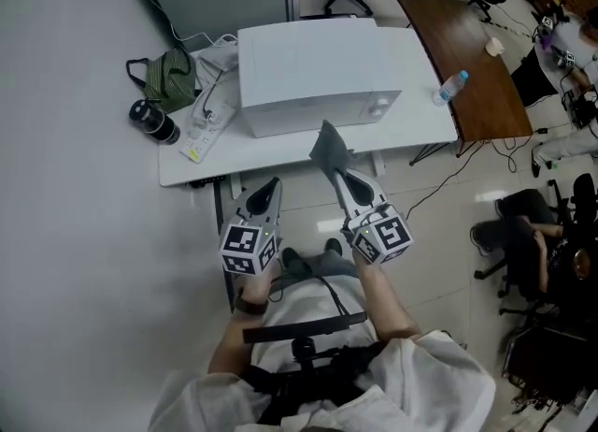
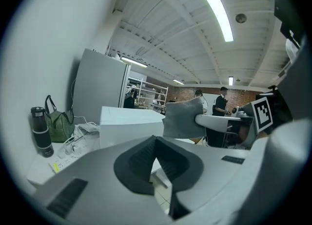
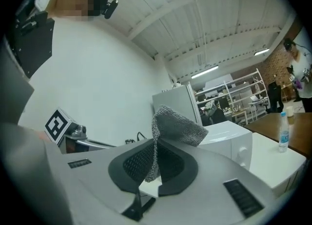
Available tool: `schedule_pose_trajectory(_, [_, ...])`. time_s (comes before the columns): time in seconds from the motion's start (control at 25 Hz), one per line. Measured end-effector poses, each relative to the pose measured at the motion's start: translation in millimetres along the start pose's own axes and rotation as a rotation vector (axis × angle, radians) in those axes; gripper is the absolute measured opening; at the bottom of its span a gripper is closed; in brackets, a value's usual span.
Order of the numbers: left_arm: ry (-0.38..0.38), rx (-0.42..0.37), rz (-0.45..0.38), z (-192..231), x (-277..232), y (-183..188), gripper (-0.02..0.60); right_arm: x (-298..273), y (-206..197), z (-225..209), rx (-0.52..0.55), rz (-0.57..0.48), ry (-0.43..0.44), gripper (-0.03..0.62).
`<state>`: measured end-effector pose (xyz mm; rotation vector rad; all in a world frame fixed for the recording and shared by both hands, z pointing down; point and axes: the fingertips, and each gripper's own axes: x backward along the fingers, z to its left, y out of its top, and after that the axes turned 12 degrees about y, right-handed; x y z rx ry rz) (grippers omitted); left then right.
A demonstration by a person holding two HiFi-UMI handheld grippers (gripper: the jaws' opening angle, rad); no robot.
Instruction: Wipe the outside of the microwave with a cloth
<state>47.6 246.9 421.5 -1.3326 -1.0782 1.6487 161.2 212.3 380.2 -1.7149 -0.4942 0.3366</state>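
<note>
Right gripper (image 3: 155,143) clamps the cloth (image 3: 180,124) — near the microwave (image 1: 318,70); left gripper (image 2: 157,140) closed, empty.

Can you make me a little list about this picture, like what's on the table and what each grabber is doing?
Table: white table with a white microwave on it
Also on it: water bottle, black flask, green bag
Right gripper: shut on a grey cloth, held up in front of the microwave
Left gripper: shut, holding nothing
Cloth touching microwave: cannot tell
</note>
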Motion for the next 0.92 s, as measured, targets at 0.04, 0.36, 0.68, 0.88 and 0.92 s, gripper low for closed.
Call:
schedule_pose_trajectory(0.04, [-0.002, 0.003, -0.007, -1, 4, 0, 0.028, 1, 0, 4, 0.002, 0.003, 0.0, 0.018])
schedule_pose_trajectory(0.36, [0.027, 0.035, -0.065, -15, 12, 9, 0.028, 5, 5, 18, 0.05, 0.05, 0.071, 0.018])
schedule_pose_trajectory(0.68, [0.031, 0.014, -0.06, -17, -4, 10, 0.028, -2, -5, 2, 0.022, 0.056, 0.077, 0.018])
schedule_pose_trajectory(0.88, [0.013, 0.001, -0.056, -36, -15, 17, 0.028, 9, 4, -20, 0.026, 0.054, 0.017, 0.018])
schedule_pose_trajectory(0.92, [0.009, -0.002, -0.056, -40, -17, 19, 0.028, 10, 6, -24, 0.03, 0.051, 0.01, 0.018])
